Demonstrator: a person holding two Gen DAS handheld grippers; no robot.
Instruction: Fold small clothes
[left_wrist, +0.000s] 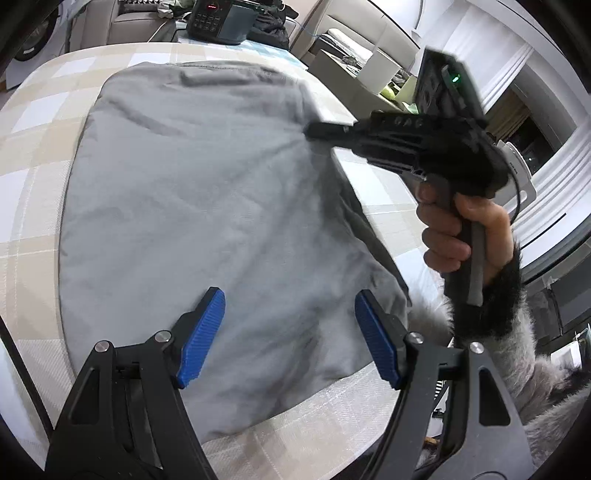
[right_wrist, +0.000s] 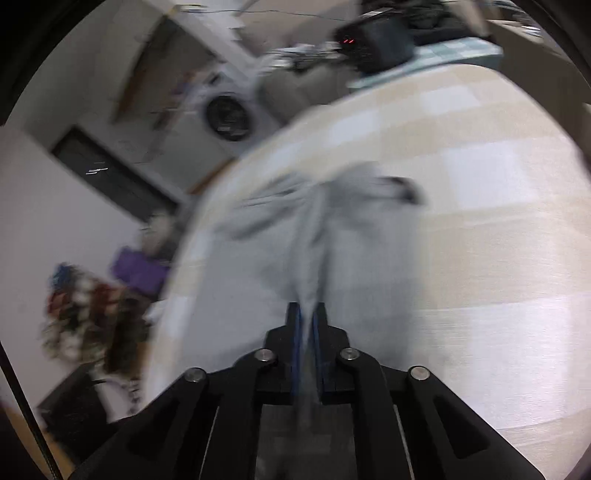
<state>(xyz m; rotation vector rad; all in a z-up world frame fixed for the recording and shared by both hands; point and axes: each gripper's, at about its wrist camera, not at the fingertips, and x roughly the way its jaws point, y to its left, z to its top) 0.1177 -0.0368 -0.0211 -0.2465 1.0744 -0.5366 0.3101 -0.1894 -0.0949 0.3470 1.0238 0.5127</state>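
Observation:
A small grey garment (left_wrist: 207, 206) lies spread on the checked cream tablecloth (left_wrist: 33, 155). My left gripper (left_wrist: 288, 332) hovers over the garment's near part with its blue pads (left_wrist: 201, 339) wide apart and nothing between them. A person's hand (left_wrist: 454, 236) holds my right gripper (left_wrist: 314, 130), whose tips pinch the garment's right edge and lift it a little. In the blurred right wrist view, my right gripper (right_wrist: 306, 314) is shut on a pulled-up fold of the grey garment (right_wrist: 314, 236).
A black device with a red display (left_wrist: 218, 18) stands at the table's far edge. Past the table are beige seats (left_wrist: 133, 26), a washing machine (right_wrist: 225, 118) and a heap of mixed things (right_wrist: 92, 314) on the floor. A furry sleeve (left_wrist: 491, 310) is near my left gripper's right finger.

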